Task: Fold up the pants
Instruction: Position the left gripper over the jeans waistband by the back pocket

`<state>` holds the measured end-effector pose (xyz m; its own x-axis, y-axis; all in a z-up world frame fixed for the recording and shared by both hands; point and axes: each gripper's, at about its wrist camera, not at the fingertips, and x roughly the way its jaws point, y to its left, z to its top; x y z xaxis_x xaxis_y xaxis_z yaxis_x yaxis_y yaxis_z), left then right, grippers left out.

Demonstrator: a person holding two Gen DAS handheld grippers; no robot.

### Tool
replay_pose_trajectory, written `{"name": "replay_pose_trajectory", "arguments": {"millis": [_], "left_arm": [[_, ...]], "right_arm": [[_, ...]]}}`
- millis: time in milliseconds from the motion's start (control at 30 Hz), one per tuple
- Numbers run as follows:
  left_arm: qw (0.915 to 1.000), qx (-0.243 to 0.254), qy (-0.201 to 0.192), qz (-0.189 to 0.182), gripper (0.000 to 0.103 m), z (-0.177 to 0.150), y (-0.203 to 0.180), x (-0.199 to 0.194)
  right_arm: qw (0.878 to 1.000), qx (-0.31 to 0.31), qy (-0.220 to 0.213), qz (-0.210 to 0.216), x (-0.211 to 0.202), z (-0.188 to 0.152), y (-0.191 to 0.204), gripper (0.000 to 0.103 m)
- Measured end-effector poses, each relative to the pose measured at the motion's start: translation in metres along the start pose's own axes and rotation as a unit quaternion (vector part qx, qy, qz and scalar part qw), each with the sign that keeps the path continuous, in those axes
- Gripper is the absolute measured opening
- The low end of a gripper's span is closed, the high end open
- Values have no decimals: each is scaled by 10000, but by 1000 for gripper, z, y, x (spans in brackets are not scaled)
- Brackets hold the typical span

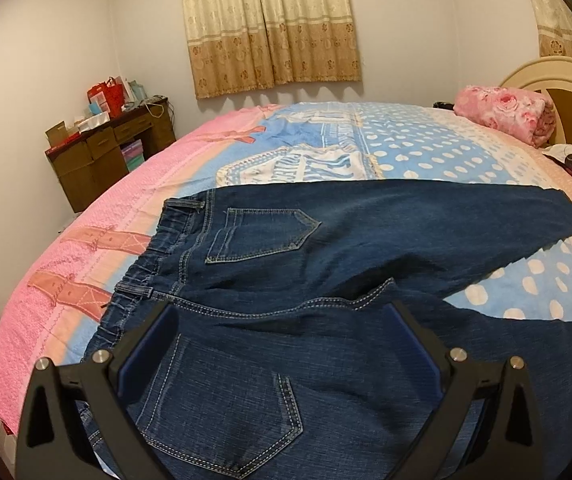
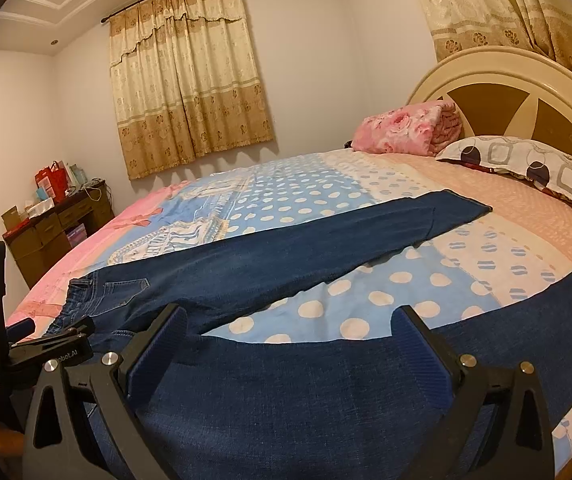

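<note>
While both grippers hover low, jeans (image 1: 366, 232) lie flat on the bed (image 1: 125, 184).
Left gripper (image 1: 281, 314) has jaws wide over the seat pockets; right gripper (image 2: 290, 320) has jaws wide over the near leg, far leg beyond.

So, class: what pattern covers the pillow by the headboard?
White with dark circles and grey squares on the pillow; clearest in the right wrist view.

Dark blue denim pants (image 1: 326, 248), spread flat, back pockets up, waistband at left, legs splayed in a V toward right.
</note>
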<state>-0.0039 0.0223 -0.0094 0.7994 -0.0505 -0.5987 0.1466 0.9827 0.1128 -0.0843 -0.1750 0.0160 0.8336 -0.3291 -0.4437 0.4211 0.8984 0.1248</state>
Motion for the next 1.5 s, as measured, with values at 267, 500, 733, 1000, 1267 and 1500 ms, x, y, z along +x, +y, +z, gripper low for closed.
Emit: {"name": "replay_pose_trajectory", "arguments": {"millis": [267,500,733,1000,1267,1500], "left_arm": [[10000,-11,14,-2,103,0,1,0],[10000,-23,66,-12,103,-2,3,2],[10000,-8,73,-10,103,-1,1,4],[9999,1,119,-28,103,-4,0,6],[9999,4,164,-41,103,-4,-1,9],[9999,4,163,-39,103,-4,-1,8]], "right_arm": [[10000,2,18,1,1,-1,0,102],[10000,-6,41,6,2,-3,2,102],[10000,-5,52,5,2,-3,1,102],[9999,8,101,4,4,-3,0,102],[9999,0,132,8,5,-5,1,102],[9999,0,131,11,5,-4,0,102]]}}
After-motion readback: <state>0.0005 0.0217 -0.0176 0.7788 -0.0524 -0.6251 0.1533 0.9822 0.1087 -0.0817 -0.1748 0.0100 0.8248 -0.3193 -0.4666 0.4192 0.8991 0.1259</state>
